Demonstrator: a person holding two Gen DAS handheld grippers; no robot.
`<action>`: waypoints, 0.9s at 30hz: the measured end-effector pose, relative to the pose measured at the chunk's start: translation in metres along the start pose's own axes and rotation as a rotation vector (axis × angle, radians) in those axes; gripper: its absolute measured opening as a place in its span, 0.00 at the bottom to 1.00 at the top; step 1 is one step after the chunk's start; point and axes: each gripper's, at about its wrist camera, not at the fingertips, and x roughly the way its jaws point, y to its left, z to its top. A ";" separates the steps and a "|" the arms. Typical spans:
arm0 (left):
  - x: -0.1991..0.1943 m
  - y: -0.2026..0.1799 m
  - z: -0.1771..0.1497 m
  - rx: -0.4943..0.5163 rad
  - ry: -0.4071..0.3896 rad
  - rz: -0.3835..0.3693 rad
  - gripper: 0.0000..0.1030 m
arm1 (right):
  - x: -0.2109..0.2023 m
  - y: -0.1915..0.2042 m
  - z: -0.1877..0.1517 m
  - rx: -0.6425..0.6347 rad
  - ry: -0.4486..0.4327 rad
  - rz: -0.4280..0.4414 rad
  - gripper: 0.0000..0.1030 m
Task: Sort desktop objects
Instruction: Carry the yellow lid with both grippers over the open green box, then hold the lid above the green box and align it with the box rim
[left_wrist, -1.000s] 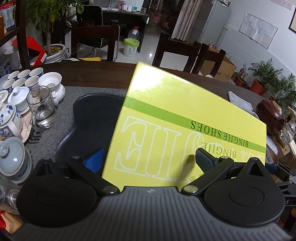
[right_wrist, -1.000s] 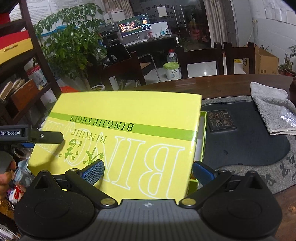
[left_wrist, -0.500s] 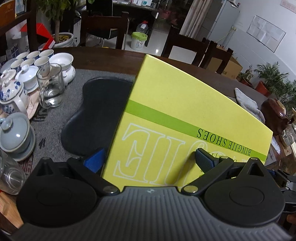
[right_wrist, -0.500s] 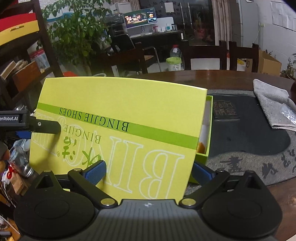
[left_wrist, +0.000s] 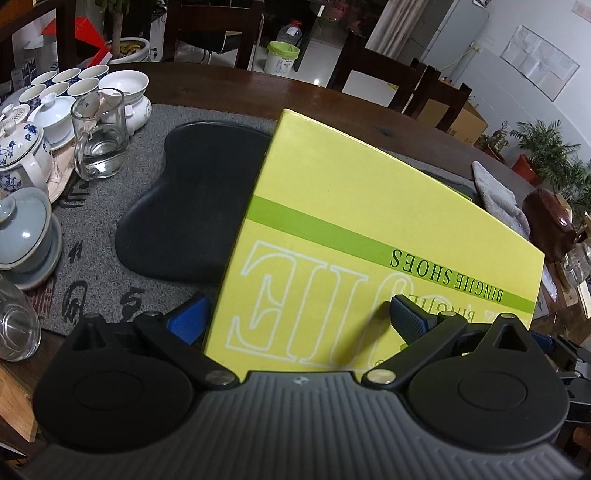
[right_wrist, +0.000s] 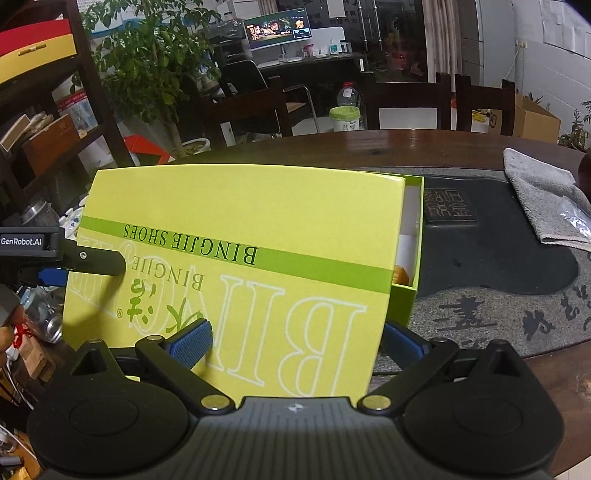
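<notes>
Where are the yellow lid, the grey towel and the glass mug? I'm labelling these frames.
yellow lid (right_wrist: 240, 206): right wrist view, plain top panel.
grey towel (right_wrist: 543, 192): right wrist view, middle of the folded cloth.
glass mug (left_wrist: 100, 138): left wrist view, clear side wall.

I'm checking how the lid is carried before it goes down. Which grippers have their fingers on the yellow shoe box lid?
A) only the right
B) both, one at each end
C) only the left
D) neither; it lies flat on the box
B: the left gripper and the right gripper each straddle an end of the yellow lid, which sits askew over the green box.
</notes>
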 end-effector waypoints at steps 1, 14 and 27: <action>0.001 0.000 -0.001 -0.001 0.006 0.000 0.99 | 0.000 0.000 -0.001 0.003 0.001 -0.002 0.97; 0.001 -0.002 -0.018 -0.009 0.044 -0.012 0.99 | -0.010 -0.004 -0.013 -0.003 0.013 -0.015 0.97; 0.006 0.001 -0.032 -0.014 0.078 0.010 0.99 | -0.011 -0.004 -0.023 0.013 0.027 -0.004 0.97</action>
